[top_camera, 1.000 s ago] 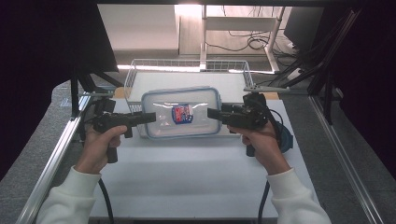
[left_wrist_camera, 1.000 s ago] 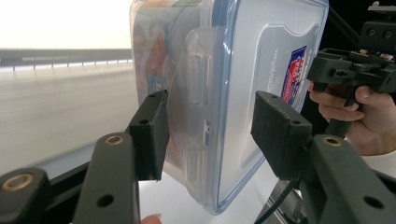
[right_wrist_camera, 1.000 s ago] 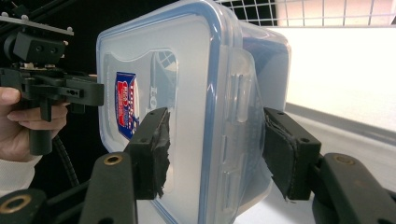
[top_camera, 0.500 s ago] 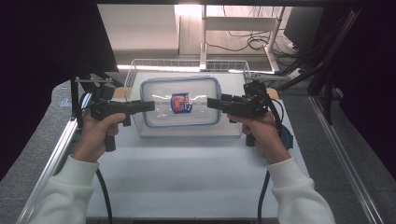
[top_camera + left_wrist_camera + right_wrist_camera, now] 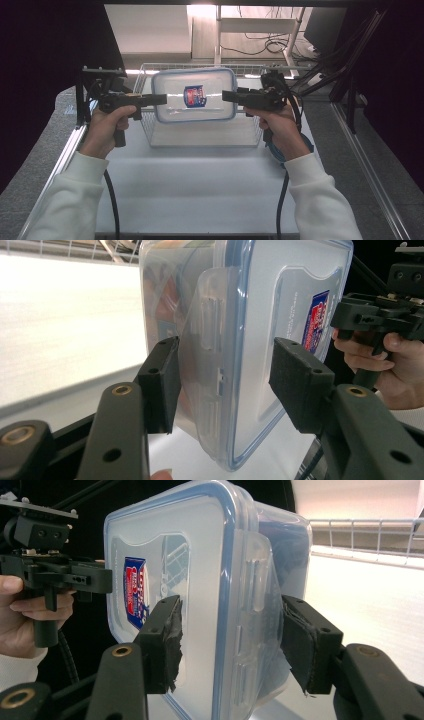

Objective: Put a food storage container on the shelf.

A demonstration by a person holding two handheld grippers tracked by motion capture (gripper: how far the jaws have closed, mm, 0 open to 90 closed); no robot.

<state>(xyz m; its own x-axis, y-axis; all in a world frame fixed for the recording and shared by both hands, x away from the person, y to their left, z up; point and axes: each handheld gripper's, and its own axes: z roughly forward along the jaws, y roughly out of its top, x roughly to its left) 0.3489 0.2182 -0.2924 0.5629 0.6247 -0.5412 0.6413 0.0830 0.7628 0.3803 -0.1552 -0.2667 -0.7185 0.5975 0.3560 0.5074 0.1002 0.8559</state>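
Observation:
A clear plastic container (image 5: 194,95) with a blue-rimmed lid and a red-and-blue label hangs in the air above the wire basket (image 5: 175,65). My left gripper (image 5: 161,99) is shut on its left end and my right gripper (image 5: 227,95) on its right end. In the left gripper view the pads (image 5: 161,380) clamp the latch side of the container (image 5: 250,315), with the right gripper (image 5: 370,315) beyond it. In the right gripper view the pads (image 5: 165,640) squeeze the opposite latch side of the container (image 5: 200,580), and the left gripper (image 5: 65,575) shows at the far end.
The wire basket stands at the back of the white table (image 5: 200,190). A blue object (image 5: 306,145) lies under the right hand. Metal rails (image 5: 65,155) run along the table's sides, and dark equipment and cables stand behind.
Both hands have lifted the container off the table and carried it away from the person, so it now hangs over the wire basket. The grip on each end is the same.

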